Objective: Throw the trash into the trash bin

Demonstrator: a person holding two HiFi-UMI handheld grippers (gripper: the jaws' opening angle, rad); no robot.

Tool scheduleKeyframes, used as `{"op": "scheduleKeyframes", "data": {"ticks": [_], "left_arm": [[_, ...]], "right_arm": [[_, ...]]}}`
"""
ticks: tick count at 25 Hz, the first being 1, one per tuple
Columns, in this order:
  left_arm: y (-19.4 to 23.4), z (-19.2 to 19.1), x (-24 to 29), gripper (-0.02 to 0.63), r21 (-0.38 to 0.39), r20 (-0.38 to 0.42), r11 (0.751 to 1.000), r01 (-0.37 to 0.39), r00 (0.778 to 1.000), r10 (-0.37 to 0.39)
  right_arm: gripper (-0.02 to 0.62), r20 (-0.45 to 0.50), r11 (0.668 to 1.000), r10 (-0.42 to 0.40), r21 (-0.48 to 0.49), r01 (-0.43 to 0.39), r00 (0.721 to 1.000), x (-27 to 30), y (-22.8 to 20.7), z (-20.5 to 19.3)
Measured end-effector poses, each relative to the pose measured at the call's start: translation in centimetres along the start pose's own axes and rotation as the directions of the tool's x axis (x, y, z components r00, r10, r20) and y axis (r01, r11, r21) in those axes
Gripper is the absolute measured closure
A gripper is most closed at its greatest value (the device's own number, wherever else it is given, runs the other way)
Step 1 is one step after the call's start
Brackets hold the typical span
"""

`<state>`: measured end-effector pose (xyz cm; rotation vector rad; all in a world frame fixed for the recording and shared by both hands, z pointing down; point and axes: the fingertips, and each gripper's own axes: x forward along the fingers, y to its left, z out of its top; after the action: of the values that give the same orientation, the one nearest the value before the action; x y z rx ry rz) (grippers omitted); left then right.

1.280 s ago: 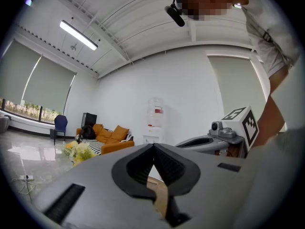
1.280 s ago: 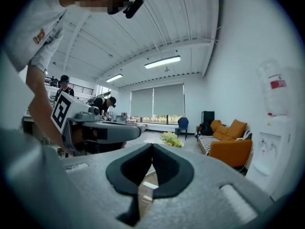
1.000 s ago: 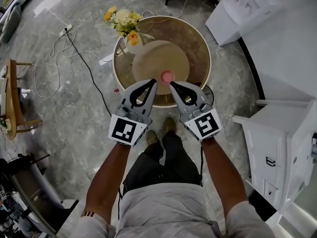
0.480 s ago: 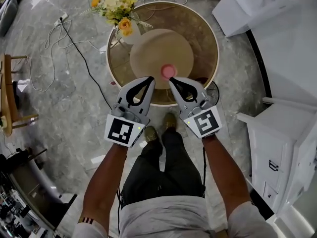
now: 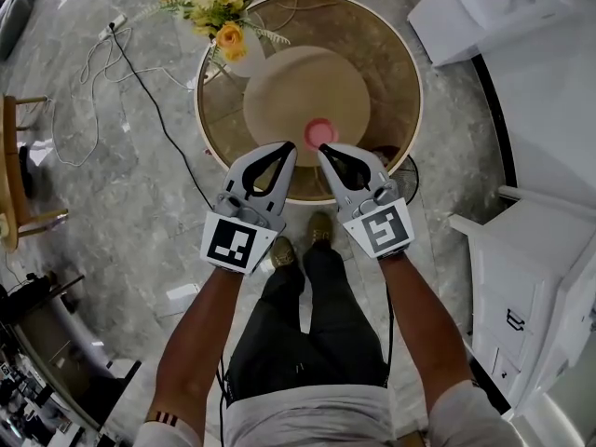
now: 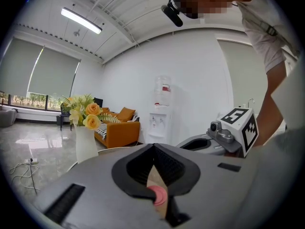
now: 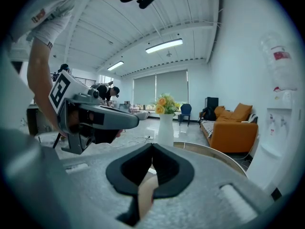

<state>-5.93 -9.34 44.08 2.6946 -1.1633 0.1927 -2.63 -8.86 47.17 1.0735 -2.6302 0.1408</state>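
A: Where is the trash?
B: A small pink piece [image 5: 319, 133] on the beige mat [image 5: 298, 77] of the round counter [image 5: 391, 82], near the front edge. It lies just beyond both tips and touches neither.
A: Grippers?
B: The left gripper [image 5: 285, 149] has its jaws together with nothing in them. The right gripper [image 5: 326, 152] is likewise closed and empty.
A: How will it handle?
B: By its looks it is light and round-rimmed, maybe a cap or a little cup, but it is too small to tell. It will likely skid on the mat if nudged. The jaws must open first, then pinch across its sides from above.
A: Anything nearby?
B: A vase of flowers [image 5: 219, 12], well apart at the far edge.
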Motion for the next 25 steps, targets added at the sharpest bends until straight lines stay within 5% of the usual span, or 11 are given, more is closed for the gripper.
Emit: {"op": "scheduleKeyframes", "data": {"ticks": [9,25], "left_arm": [[0.8,-3.1,0.9,0.606,-0.009,-0.042,1.0,-0.02,0.999,0.019],[2.6,-6.3,2.6,0.606,-0.031,-0.07,0.999,-0.028,0.997,0.026]], "right_arm": [[0.539,-0.039,0.999,0.036,-0.007,-0.036,0.999,2.0,-0.3,-3.9],[0.276,-0.168,0.998,0.035,0.058,-0.025,0.985,5.7,-1.5,-10.7]]}}
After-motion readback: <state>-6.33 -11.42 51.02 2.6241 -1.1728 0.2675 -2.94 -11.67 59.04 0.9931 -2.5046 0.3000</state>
